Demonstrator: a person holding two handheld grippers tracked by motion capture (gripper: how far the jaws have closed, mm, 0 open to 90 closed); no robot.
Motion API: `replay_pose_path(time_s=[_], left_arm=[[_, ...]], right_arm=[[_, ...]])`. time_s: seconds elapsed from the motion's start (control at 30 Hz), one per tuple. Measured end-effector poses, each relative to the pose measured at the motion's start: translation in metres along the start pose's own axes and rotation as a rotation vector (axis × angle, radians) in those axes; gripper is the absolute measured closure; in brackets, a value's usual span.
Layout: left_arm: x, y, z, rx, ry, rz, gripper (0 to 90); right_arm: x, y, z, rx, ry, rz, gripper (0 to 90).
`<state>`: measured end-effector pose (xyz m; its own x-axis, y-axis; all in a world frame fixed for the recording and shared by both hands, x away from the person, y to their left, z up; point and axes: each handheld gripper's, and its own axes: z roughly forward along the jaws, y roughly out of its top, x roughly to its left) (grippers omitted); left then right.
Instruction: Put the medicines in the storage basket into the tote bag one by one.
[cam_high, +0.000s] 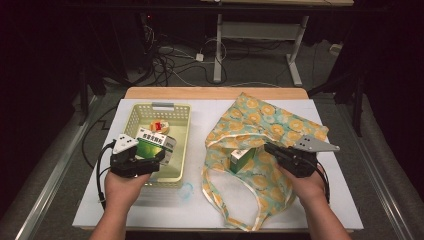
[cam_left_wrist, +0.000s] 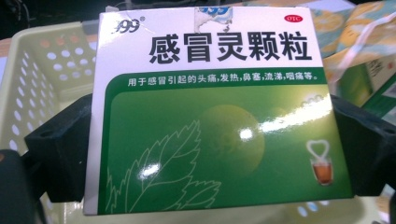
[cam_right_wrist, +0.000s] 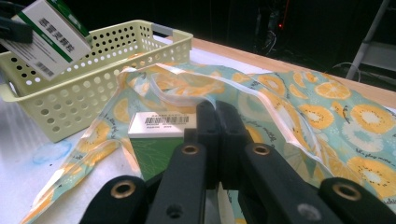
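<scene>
My left gripper (cam_high: 161, 156) has its jaws clamped on a green box (cam_left_wrist: 219, 116), one jaw on each side edge, printed face toward the camera. In the high view this box sits over the near half of the basket (cam_high: 131, 117), lifted above its floor as far as I can tell. Beyond the jaws, deeper in the basket, a round item with red (cam_high: 159, 126).

My right gripper (cam_high: 268, 148) has its jaws pressed together, pinching the bag (cam_right_wrist: 327, 116) edge; I can't tell how much cloth is between them. Just left of these jaws a second box (cam_right_wrist: 156, 140) stands upright in the bag mouth, barcode on top. Farther left, past the bag, the basket (cam_right_wrist: 93, 74). A blue smudge (cam_high: 186, 190) on the table (cam_high: 165, 210) near the basket.
</scene>
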<state>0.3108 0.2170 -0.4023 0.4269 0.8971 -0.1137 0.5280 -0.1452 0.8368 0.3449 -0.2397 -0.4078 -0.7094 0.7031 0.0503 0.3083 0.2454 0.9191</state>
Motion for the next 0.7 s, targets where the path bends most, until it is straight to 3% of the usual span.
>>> replay_pose_path(time_s=[0.33, 0.7], left_arm=[[-0.016, 0.009, -0.008, -0.047, -0.051, 0.021, 4.9], [-0.045, 0.017, -0.014, -0.086, -0.138, 0.07, 5.0]], right_arm=[[0.0, 0.002, -0.003, -0.012, -0.001, -0.003, 90.0], [0.001, 0.004, -0.004, -0.02, -0.003, -0.004, 90.0]])
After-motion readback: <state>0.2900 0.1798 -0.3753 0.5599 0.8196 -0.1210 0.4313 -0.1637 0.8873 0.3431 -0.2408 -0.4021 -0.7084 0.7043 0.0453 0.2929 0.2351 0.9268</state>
